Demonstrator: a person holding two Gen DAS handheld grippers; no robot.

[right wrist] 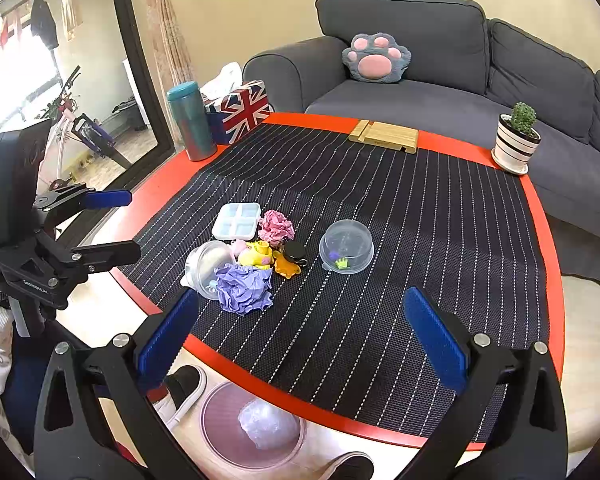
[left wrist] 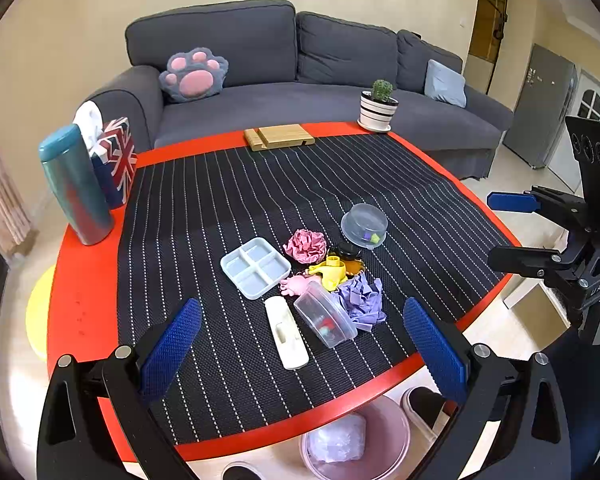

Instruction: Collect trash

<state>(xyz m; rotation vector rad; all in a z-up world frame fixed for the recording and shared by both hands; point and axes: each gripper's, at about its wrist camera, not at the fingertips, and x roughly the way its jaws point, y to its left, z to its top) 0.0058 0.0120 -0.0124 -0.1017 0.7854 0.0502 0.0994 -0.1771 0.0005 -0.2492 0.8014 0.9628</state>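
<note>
Presently both grippers are hovering with jaws spread wide and empty, the left gripper (left wrist: 300, 344) and right gripper (right wrist: 300, 340) facing the counter (left wrist: 84, 304). Below its near edge a pink bin (right wrist: 220, 432) is waiting. The purple paper wad (right wrist: 244, 286), crumpled and light, is lying nearest; probably best pinching it gently from above, clear of the plastic tub (right wrist: 204, 268) it is touching.

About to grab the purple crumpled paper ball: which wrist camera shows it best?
The right wrist view: the purple paper ball lies whole and unblocked at the near edge of the clutter. In the left wrist view the purple paper ball is partly hidden behind the tipped clear container. Both hand-held grippers are open and empty.
</note>
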